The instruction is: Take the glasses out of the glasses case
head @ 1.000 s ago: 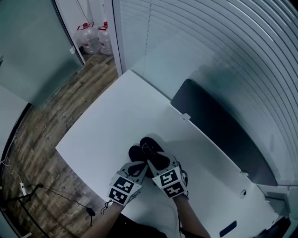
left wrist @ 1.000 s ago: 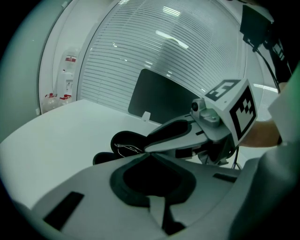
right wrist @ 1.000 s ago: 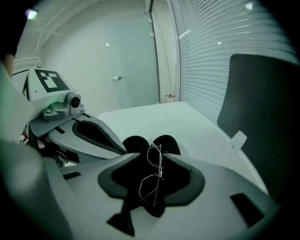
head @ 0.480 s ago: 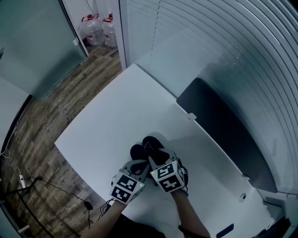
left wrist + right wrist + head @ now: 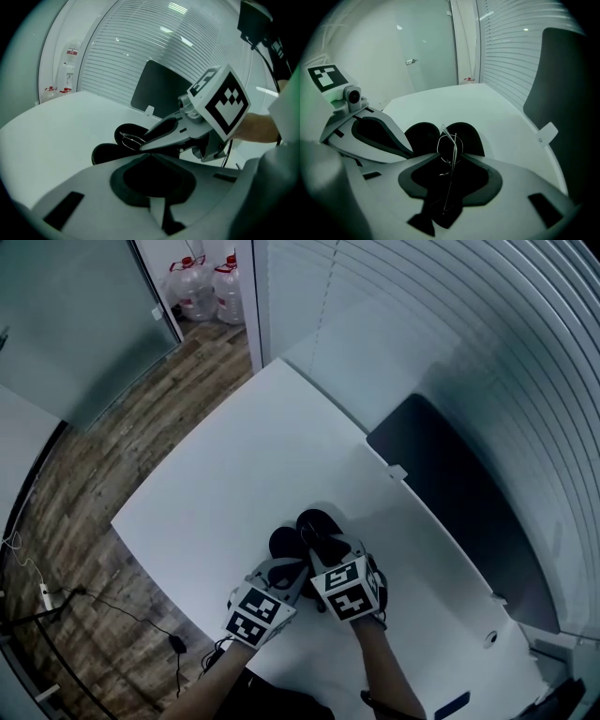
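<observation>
Glasses point(image 5: 449, 145), thin wire, pinched in right claw point(image 5: 449, 155), black clamshell case point(image 5: 468, 133) open

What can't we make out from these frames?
- Glasses: only thin wire shows in the right gripper view. The lower part is lost against the dark pads of the right gripper. Too small to see in the head view.
- Left gripper: jaws are together, but its own body covers whether they pinch the rim of the case (left gripper view).
- Bottles, top of the head view: labels too small to read.
</observation>
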A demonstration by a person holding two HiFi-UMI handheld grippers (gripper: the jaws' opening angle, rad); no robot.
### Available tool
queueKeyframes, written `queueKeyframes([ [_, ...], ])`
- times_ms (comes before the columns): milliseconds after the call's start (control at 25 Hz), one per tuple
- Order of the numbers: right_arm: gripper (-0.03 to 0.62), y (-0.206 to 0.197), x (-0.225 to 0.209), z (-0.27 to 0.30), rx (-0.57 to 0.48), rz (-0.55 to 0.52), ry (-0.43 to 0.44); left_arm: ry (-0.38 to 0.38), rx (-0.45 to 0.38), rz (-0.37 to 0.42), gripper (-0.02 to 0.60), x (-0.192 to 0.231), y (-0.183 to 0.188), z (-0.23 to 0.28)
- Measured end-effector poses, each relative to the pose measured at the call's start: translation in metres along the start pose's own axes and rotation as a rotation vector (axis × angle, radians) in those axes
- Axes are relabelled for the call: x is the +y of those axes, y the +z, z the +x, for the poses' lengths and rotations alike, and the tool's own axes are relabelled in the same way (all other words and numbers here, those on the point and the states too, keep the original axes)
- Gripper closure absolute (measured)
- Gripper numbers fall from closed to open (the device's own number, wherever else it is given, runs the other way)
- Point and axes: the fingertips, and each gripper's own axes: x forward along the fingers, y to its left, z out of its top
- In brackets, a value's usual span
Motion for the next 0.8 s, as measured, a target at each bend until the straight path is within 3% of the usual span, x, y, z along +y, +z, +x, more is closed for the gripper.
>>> queueKeyframes([
  [280,0.499,-0.0047,0.0068,0.002,0.067,-0.009,0.128,-0.018,-0.003,-0.003,0.58,-0.0052,-0.0008,-0.0001],
  [800,0.548,-0.0067,0.0043,-0.0011,0.075,0.014,0.154,-0.024,-0.006,-0.008,0.58,-0.0089,-0.005,-0.0018],
])
